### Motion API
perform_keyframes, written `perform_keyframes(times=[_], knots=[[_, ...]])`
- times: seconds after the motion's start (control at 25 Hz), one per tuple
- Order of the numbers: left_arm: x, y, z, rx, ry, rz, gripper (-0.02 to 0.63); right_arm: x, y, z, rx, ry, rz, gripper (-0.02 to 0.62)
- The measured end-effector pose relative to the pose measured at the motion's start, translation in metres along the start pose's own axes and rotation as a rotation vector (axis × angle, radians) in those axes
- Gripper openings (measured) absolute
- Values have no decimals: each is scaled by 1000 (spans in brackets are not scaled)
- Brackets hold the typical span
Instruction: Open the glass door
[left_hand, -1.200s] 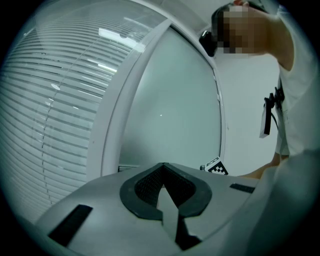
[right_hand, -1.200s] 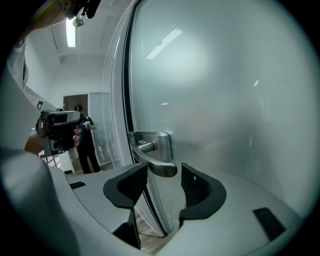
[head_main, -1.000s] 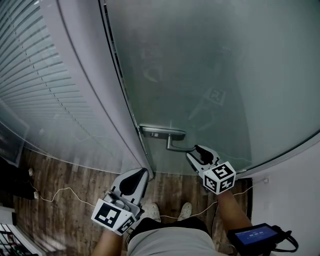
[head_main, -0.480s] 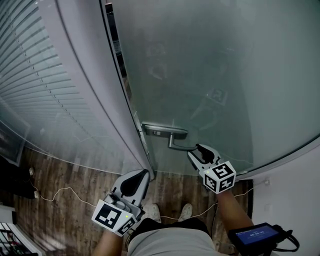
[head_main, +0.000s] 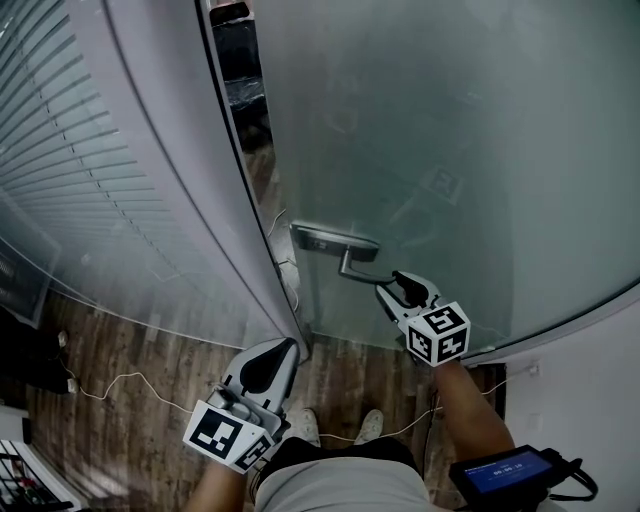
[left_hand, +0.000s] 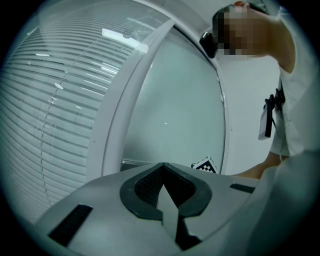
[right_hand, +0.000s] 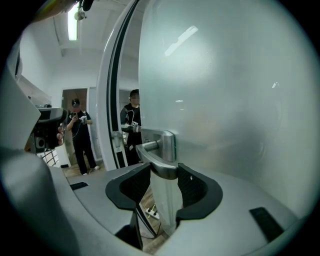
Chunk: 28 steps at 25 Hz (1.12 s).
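The glass door, a tall frosted pane filling the right of the scene, stands ajar from its pale frame, with a dark gap showing the room beyond. At far left, slatted blinds hang behind a fixed panel. Near the foot of the frame, the left gripper hangs idle over the wood floor, its fingers pressed together on nothing. Further right, the metal lever handle juts from the door's left edge. The right gripper has hold of it: its fingers, which have just been closing a little, pinch the lever's free end between their pads. The pane looks heavy, rigid and breakable, likely slow to start swinging and slow to stop. Its smooth glass offers no purchase, so the lever is the one sound hold. Polished metal may slip, so a firm pinch and a steady, even draw seem wise.
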<state>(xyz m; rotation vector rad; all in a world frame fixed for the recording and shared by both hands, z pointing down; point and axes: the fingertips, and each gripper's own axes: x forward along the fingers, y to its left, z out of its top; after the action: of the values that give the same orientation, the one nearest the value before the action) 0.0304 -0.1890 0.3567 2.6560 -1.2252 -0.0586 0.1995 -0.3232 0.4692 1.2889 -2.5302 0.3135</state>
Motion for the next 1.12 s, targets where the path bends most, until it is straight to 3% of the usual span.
perform_keyframes(times=[0.88,1.12], knots=[[7,0,-12,-4,-2,35,0,66,-90,19,78,-3,-155,173],[18,-7,-8,-3,13,14,0,83,-120,33,88,5,-176,172]])
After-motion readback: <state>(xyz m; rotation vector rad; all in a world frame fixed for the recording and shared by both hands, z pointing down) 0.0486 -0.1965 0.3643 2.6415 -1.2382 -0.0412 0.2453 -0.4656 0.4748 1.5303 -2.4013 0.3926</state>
